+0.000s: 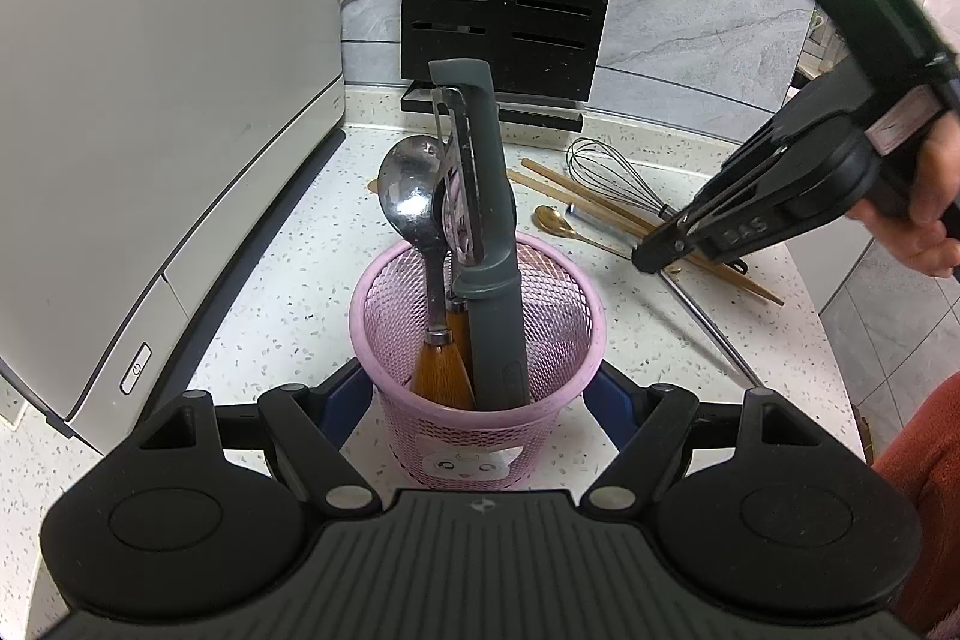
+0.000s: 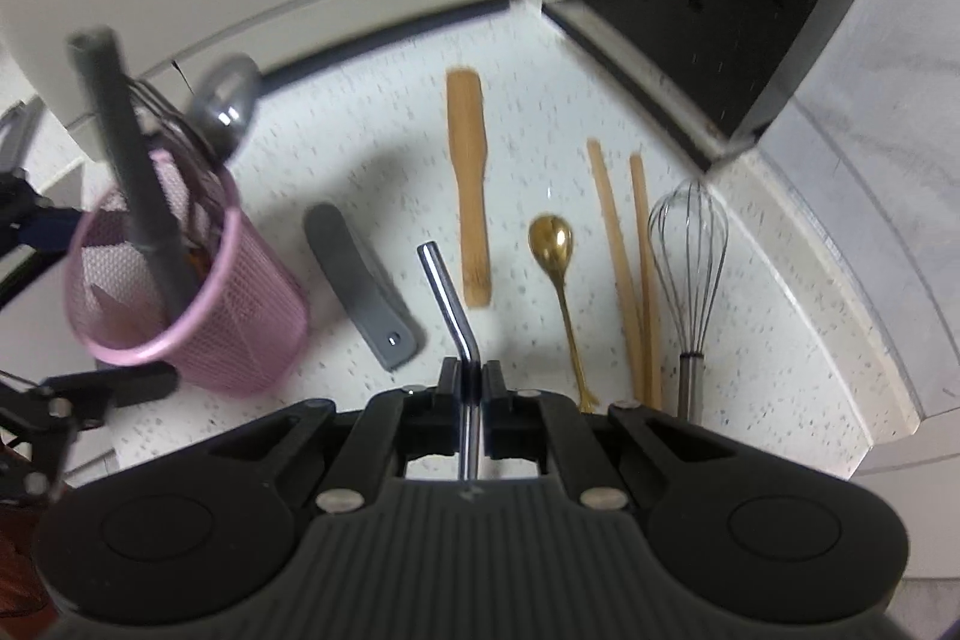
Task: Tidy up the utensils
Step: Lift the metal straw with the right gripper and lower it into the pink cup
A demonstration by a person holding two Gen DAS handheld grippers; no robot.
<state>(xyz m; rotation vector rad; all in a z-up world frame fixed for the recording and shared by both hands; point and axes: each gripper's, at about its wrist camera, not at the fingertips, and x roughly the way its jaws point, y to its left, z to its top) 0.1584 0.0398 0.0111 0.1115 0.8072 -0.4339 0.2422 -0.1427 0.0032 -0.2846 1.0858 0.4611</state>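
From the left wrist view, the left tool (image 1: 480, 400) grips the pink basket (image 1: 480, 340) at centre frame, a blue pad on each side of its wall; a spoon (image 1: 408, 196) and a grey peeler (image 1: 486, 232) stand upright in it. At right, a hand (image 1: 924, 220) carries the right tool (image 1: 651, 256) above the bench (image 1: 630, 340). From the right wrist view, the right tool (image 2: 472, 376) is clamped on a bent metal straw (image 2: 447, 298) at lower centre. A gold spoon (image 2: 555, 250), chopsticks (image 2: 630, 268) and whisk (image 2: 690, 244) lie to its right.

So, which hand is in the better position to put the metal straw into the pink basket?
The right. The right gripper is already shut on the metal straw. The left gripper has its fingers on both sides of the pink basket, so it probably steadies it and is not free.
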